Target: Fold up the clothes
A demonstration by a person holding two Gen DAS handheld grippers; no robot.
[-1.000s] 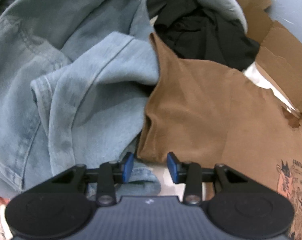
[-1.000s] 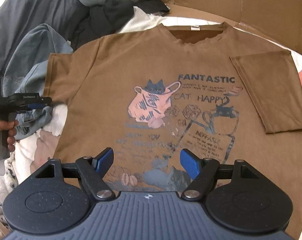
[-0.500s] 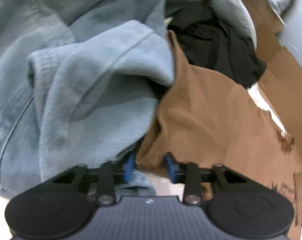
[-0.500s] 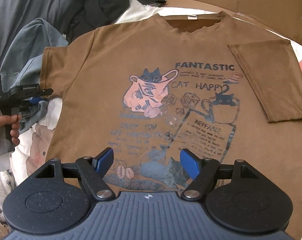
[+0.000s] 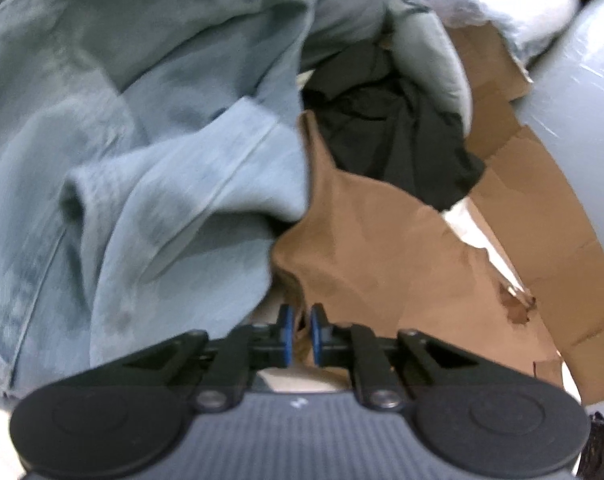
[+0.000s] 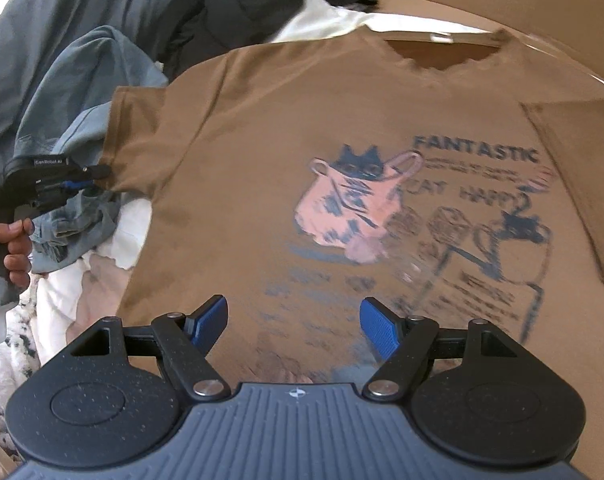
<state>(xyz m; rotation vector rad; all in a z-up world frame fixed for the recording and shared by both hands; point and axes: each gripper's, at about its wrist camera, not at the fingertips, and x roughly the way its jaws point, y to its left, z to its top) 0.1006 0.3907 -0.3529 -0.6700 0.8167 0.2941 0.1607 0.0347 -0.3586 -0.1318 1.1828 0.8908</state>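
Left gripper (image 5: pixel 299 334): jaws clenched on the sleeve edge of the brown T-shirt (image 6: pixel 342 120). Right gripper (image 6: pixel 293 320): jaws released, wide apart, above the shirt's lower print. The shirt lies flat, print up, on a white sheet (image 6: pixel 113 236). Denim clothing (image 5: pixel 141 140) touches its sleeve; cardboard (image 5: pixel 550 208) lies beyond the collar.

Matt brown cloth t-shirt (image 6: pixel 342 120), faded denim jeans (image 5: pixel 141 160), dull corrugated cardboard (image 5: pixel 542 220).
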